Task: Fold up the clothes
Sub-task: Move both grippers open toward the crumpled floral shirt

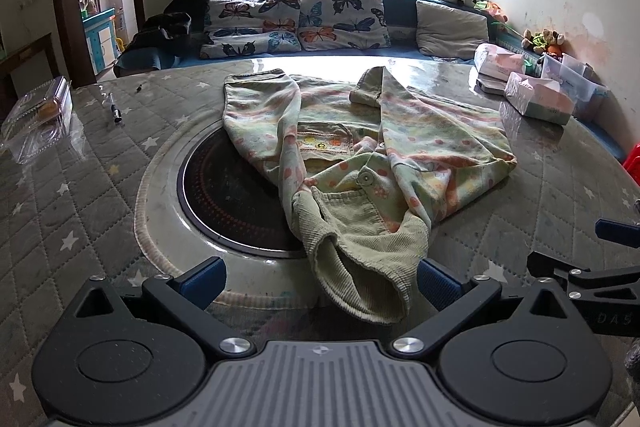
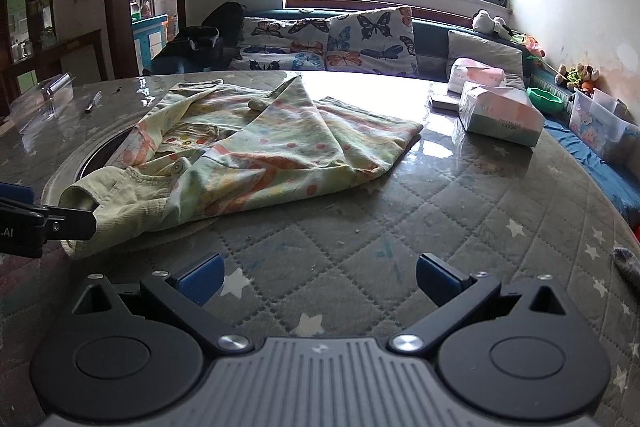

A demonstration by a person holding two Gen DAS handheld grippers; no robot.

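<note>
Presently, a small spotted child's jacket is spread across the middle of the quilted counter, its sleeves already crossed over the chest and its corduroy collar nearest the grippers. Leftmost, the left gripper is held fully open and empty, with the collar edge lying between its blue pads but not pinched. It is judged that the collar should be gripped at one corner, low against the counter, so that a single layer is not lifted alone. Further right, the right gripper is likewise spread wide and empty over bare quilting, just short of the jacket's near hem; the opposite corner is best taken there, so both are raised evenly.
</note>
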